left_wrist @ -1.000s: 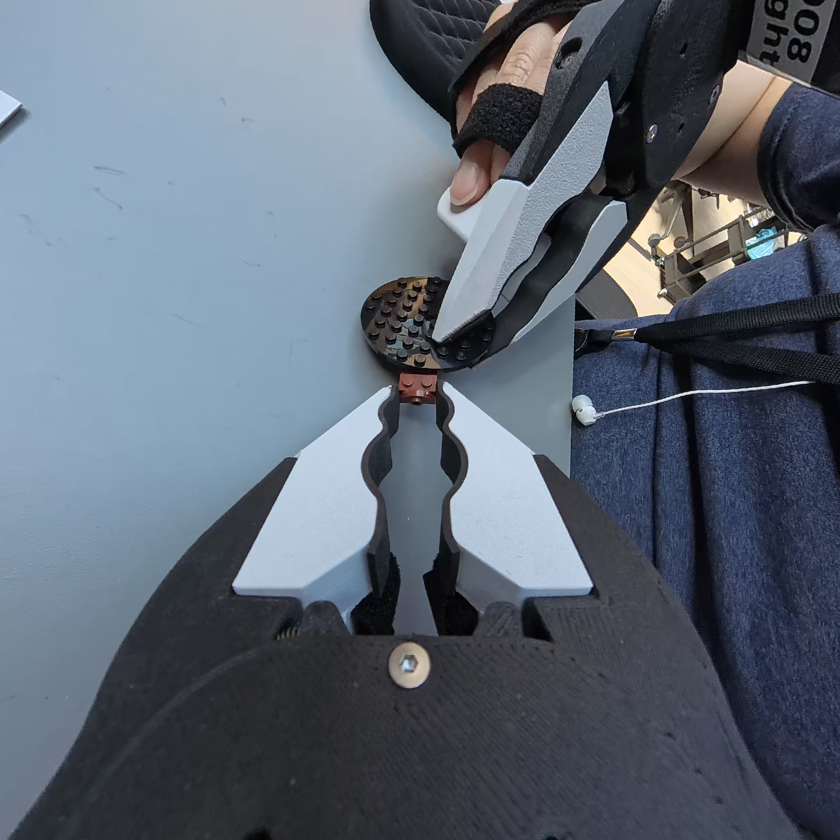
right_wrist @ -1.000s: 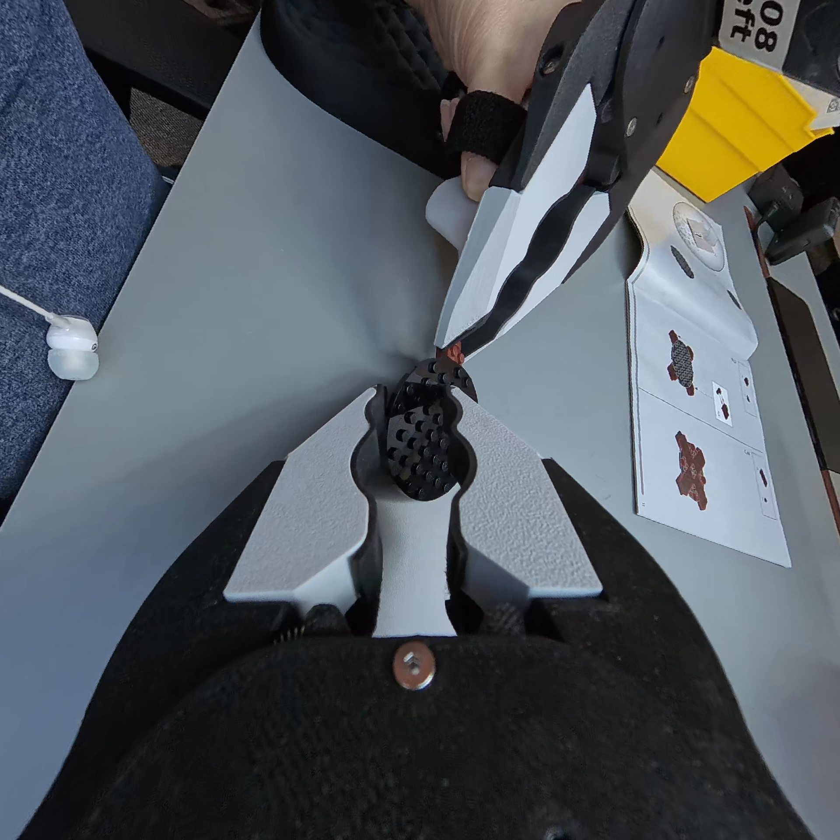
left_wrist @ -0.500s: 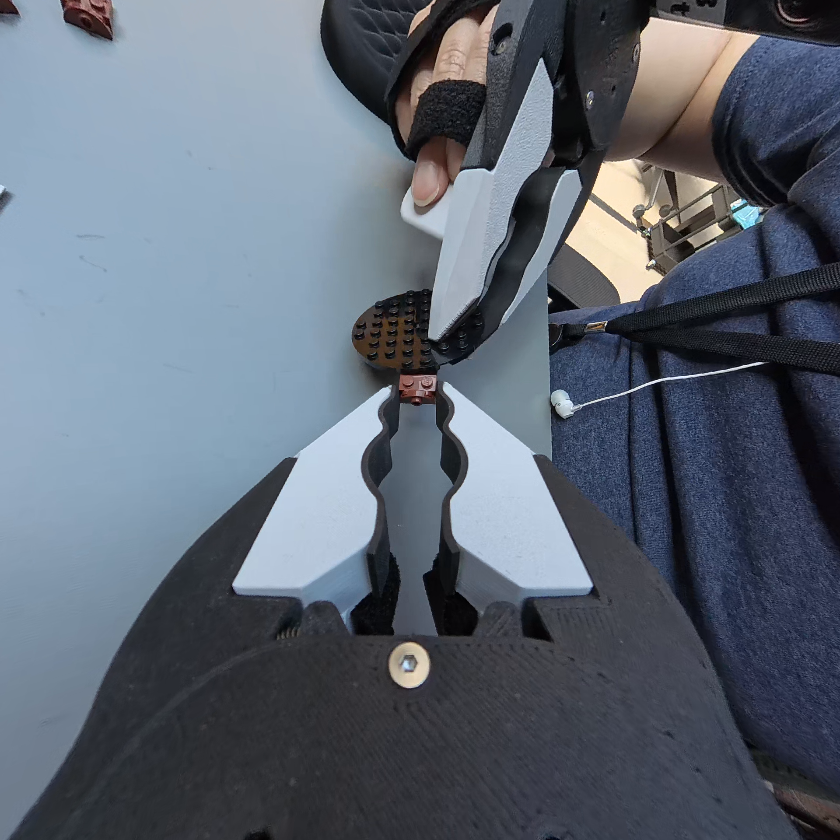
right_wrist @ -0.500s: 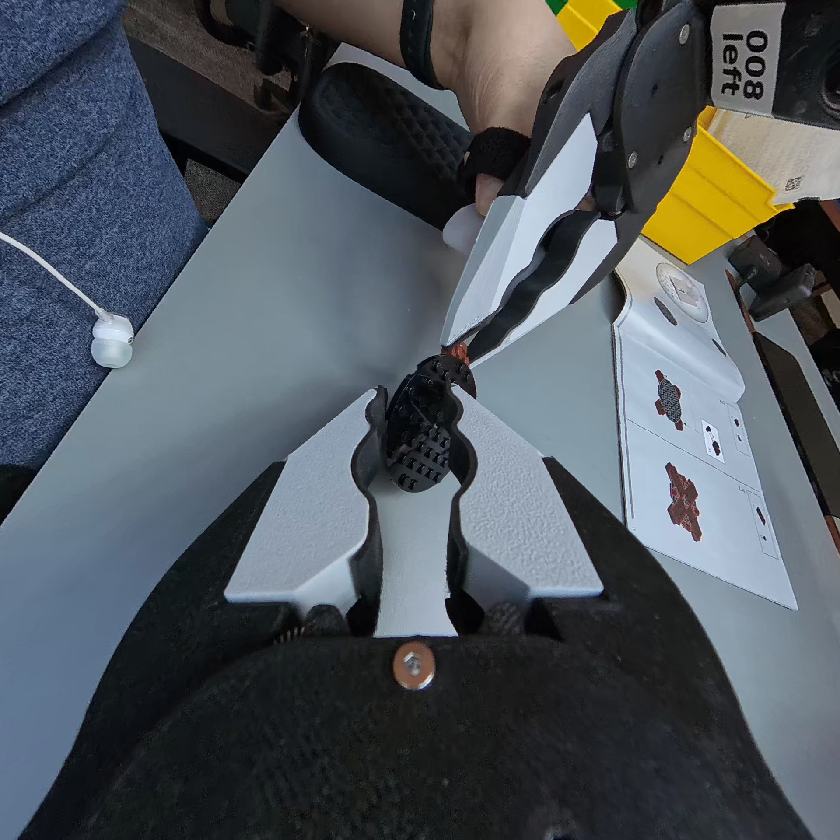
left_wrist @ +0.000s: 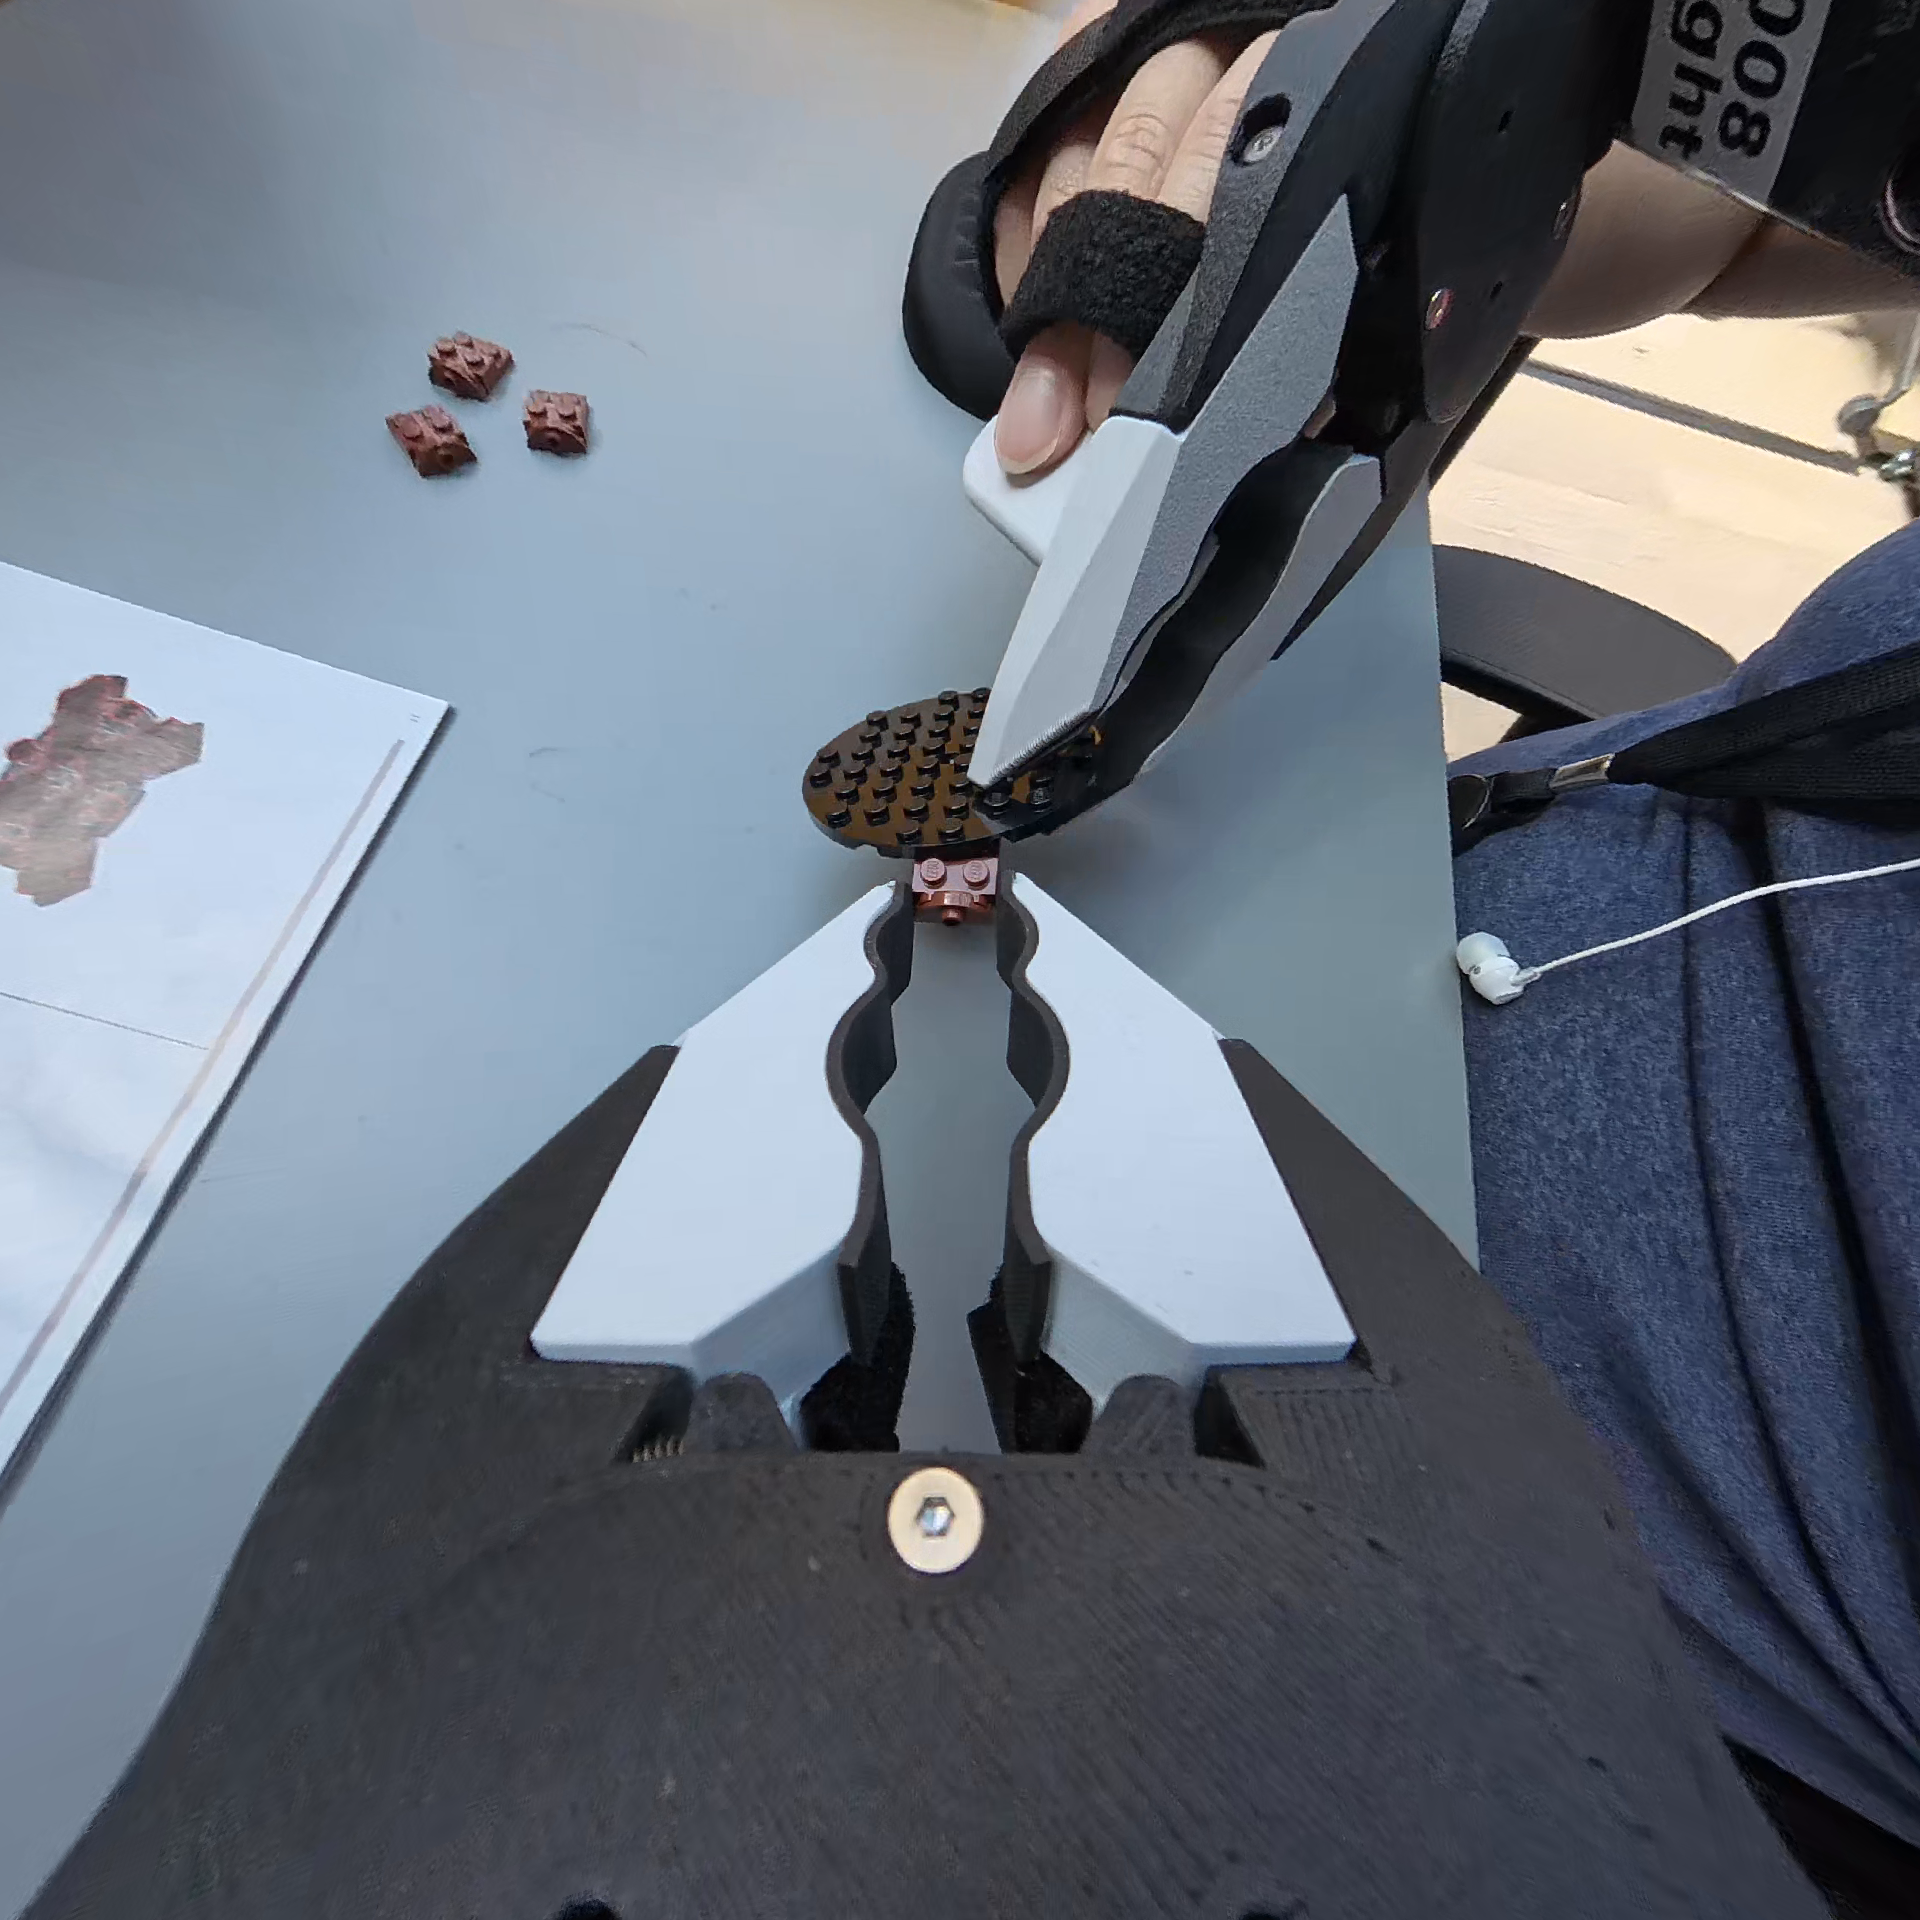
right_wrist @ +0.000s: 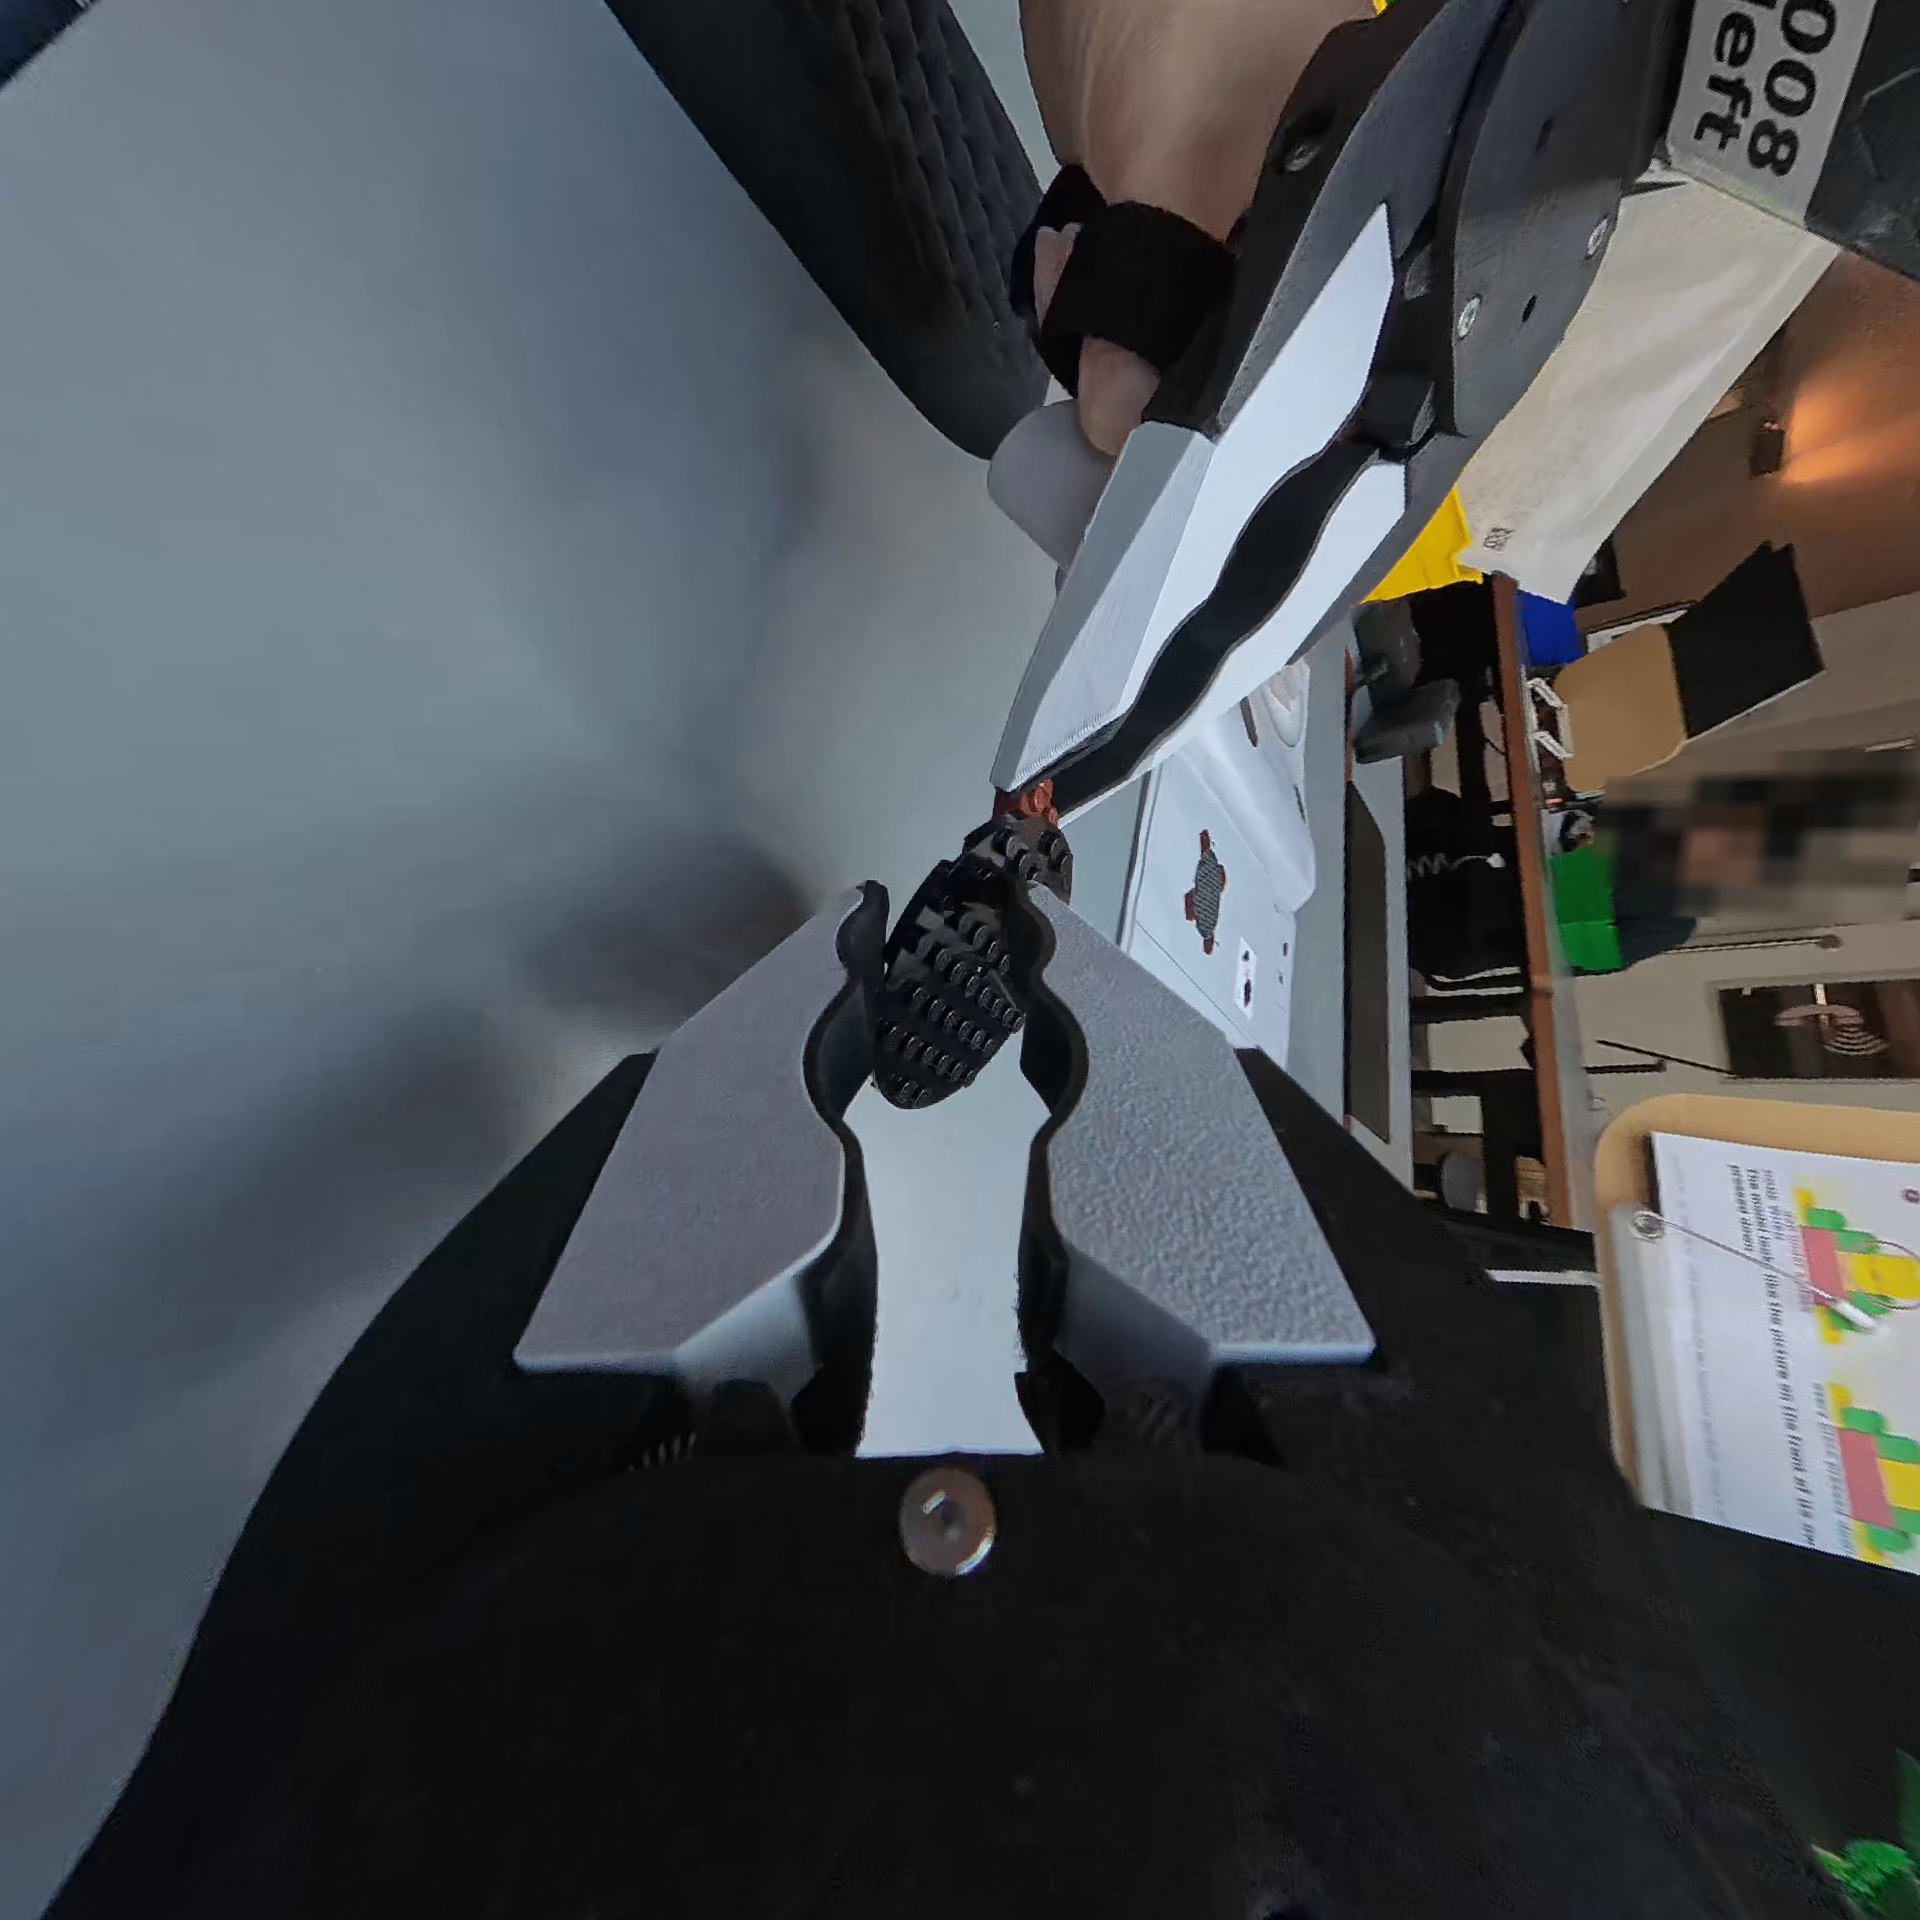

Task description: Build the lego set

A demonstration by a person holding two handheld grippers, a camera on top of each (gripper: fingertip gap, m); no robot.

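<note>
Over at the left of the grey table (left_wrist: 644, 582) lies the open instruction sheet (left_wrist: 156, 883), and a little beyond it three loose reddish-brown bricks (left_wrist: 486, 405) sit near one another, untouched. Moving toward the middle, the left gripper (left_wrist: 954, 902) has its fingers pressed in on a small reddish-brown brick (left_wrist: 954, 894), pinched right at the tips with its studs facing the round black plate (left_wrist: 902, 774). That plate is held up off the table by its edge in the right gripper (left_wrist: 1039, 784), whose fingers are clamped on the rim nearest the person, so most of the studded face stays free. The small brick sits right at the plate's near edge; from the right wrist view it seems to touch the rim, though I cannot tell whether it is seated. I would judge both pieces light, hard and stiff, with smooth sides that could slip or twist under a tip grip. The plate is thin, so holding it by the rim looks sensible, but pressing a brick on will lever it; a firm hold close to the joining spot seems wise. At the far right a white earbud (left_wrist: 1488, 964) dangles over the person's blue clothing.
</note>
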